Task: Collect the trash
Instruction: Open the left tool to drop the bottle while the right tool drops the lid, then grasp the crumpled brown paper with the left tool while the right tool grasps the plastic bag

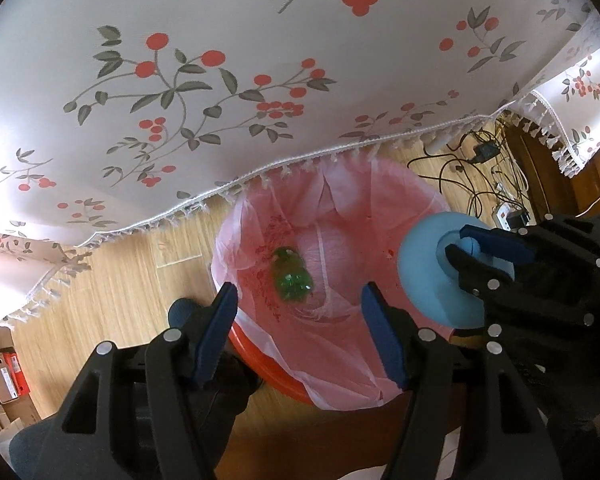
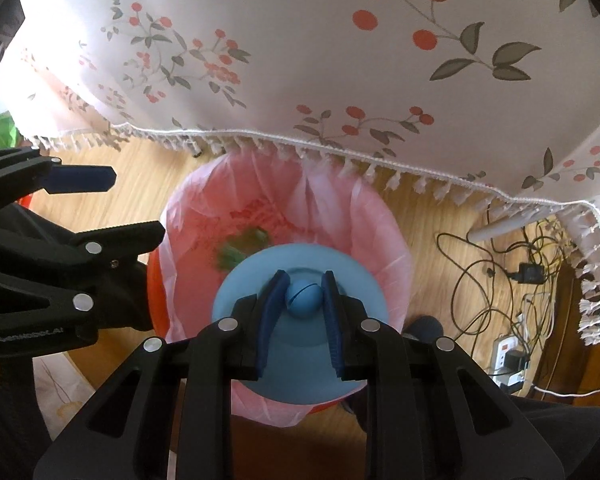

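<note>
the left claw (image 1: 298,334) hangs over the mouth of the trash bin (image 1: 260,354), its jaws standing apart with nothing between them. the bin, orange with a pink liner (image 1: 340,216), stands on the wooden floor (image 1: 140,264) just beside the fringed edge of the cherry-print tablecloth (image 1: 260,60). a green crumpled piece of trash (image 1: 292,280) lies at the bottom of the liner. the right claw (image 2: 303,298) is clamped tight on the round knob (image 2: 303,299) of a blue lid (image 2: 300,344), held above the bin's near rim. cables (image 2: 496,280) tangle on the floor at the right.
</note>
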`<state>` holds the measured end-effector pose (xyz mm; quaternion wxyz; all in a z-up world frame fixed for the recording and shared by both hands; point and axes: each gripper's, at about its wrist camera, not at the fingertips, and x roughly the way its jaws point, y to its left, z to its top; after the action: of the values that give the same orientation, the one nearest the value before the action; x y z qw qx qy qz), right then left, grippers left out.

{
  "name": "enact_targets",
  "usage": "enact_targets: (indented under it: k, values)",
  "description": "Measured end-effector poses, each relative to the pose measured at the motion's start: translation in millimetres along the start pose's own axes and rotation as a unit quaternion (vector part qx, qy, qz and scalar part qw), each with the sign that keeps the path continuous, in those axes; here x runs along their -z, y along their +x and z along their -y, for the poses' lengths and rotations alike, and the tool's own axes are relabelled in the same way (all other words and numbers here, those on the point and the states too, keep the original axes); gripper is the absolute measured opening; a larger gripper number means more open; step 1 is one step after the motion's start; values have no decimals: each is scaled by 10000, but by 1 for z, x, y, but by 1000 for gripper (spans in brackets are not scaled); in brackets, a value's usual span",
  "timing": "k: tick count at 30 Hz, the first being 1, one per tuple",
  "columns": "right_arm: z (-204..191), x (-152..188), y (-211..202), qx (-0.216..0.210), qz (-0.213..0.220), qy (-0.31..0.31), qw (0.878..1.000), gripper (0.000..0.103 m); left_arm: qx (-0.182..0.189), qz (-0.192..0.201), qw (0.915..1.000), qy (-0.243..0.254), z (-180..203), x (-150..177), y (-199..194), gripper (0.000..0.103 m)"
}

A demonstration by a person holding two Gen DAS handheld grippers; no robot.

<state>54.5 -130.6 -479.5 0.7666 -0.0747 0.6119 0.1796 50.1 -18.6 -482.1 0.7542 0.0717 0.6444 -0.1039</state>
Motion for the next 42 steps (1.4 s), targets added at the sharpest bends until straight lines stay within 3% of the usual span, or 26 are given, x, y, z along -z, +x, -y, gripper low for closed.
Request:
enact_targets:
  k: [26,29,36,42]
  values:
    - [-8,0,10,-74,-66,-91,9999,24,-162,-37,9997,-181,-16,2,-3,69]
    - [-8,-1,8,-62,3,-88,9999,40,-196,-36,9996,-207,-17,2,-4,70]
    - [-7,-1,1,17,78,-125,9999,51,-315,5,9992,-234,-20,0,-9,72]
    - [-7,0,-44,349,474,-226,9980,65,-341,230,9984,-397,-26,-2,-40,72]
